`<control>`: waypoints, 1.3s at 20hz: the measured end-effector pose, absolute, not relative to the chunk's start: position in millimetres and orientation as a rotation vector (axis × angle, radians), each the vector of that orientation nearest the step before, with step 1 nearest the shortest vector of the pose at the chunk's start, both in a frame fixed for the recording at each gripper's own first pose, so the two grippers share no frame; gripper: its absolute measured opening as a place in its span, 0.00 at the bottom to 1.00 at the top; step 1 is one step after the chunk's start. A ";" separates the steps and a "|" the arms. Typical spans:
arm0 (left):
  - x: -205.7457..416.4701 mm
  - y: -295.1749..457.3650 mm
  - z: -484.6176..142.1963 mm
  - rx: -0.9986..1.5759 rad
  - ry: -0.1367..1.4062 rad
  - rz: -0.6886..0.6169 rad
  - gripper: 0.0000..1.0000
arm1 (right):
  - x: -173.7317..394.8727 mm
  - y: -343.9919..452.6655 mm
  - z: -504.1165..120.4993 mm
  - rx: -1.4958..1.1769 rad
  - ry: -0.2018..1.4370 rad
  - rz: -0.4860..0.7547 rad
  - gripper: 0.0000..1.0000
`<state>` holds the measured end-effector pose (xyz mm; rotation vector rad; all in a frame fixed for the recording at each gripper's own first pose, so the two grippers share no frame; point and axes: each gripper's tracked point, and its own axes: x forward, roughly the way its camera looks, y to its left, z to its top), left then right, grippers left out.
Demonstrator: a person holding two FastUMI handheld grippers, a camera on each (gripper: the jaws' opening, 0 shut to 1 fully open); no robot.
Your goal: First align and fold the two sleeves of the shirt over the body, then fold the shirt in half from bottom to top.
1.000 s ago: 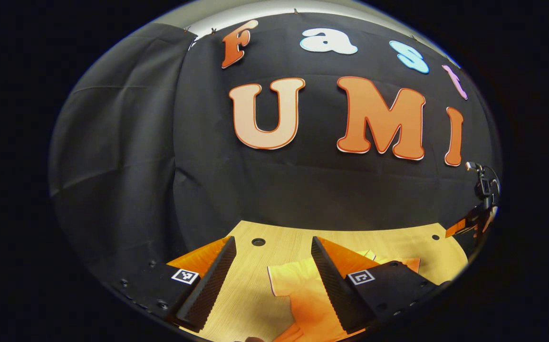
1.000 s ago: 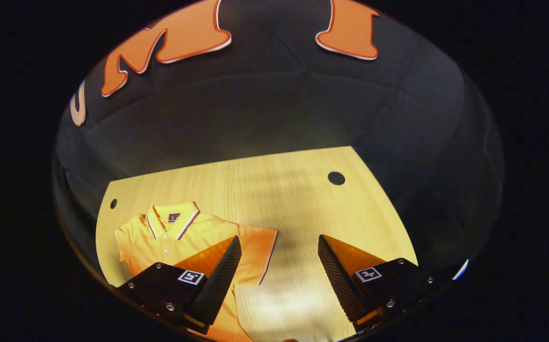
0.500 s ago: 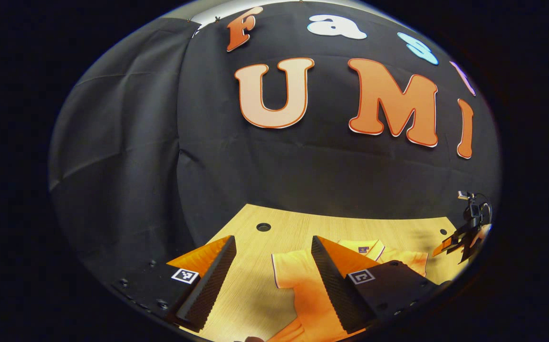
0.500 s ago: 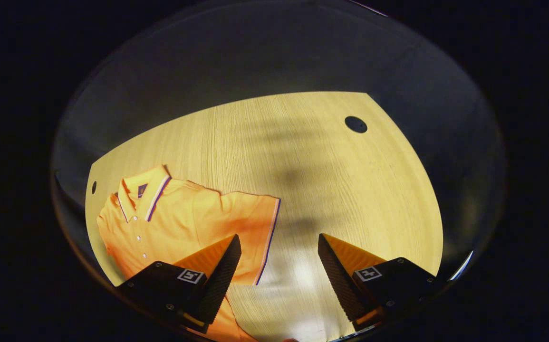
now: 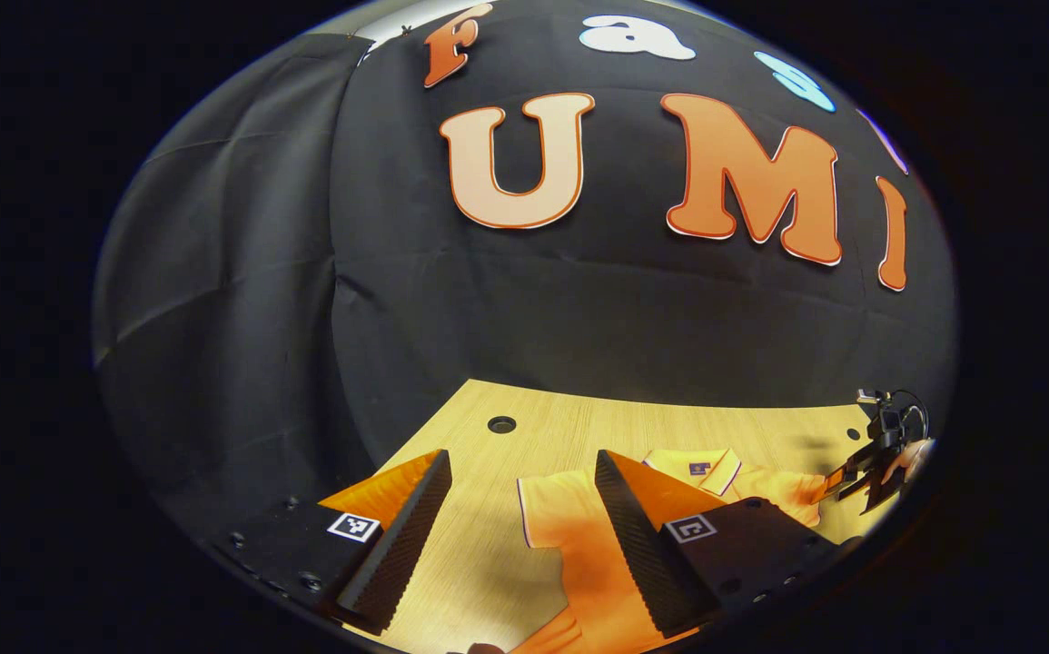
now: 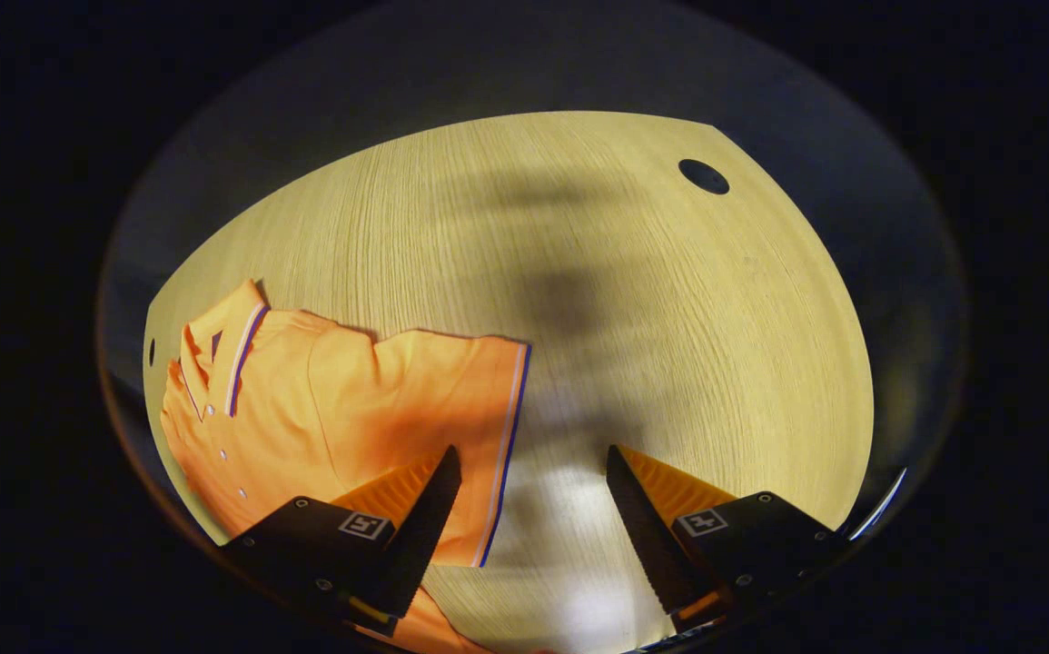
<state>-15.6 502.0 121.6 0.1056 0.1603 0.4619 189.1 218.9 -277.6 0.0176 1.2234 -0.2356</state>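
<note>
The right claw (image 6: 529, 509) was held wide apart with nothing between its ridged fingers, straddling the striped cuff of the near sleeve (image 6: 451, 409), presumably so that the hem could be pinched for the first fold. The left claw (image 5: 524, 527) was likewise spread and empty, poised above the other sleeve (image 5: 560, 513), with one finger over the cloth and the other over bare wood. The shirt (image 6: 306, 409) was laid flat and face up on the table (image 6: 633, 300), towards its left side in the right gripper view, collar far, sleeves spread outward. Soft, lightly creased knit cloth with a buttoned placket was seen; no fold had yet been made. The tabletop was pale, fine-grained wood with round holes (image 6: 704, 176).
</note>
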 end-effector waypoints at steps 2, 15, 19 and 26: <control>-16.1 501.8 120.3 0.100 0.163 0.460 0.98 | 187.8 222.0 -275.5 0.037 1.228 -0.235 0.97; -16.3 516.6 125.9 0.116 0.163 0.353 0.98 | 192.6 251.0 -278.0 0.115 1.139 -0.224 0.00; -11.5 536.3 135.1 0.122 0.155 0.312 0.98 | 191.8 263.3 -253.5 0.088 1.063 -0.226 0.00; -14.5 573.2 136.1 0.103 0.156 0.279 0.98 | 192.6 318.6 -193.7 0.012 0.955 -0.172 0.00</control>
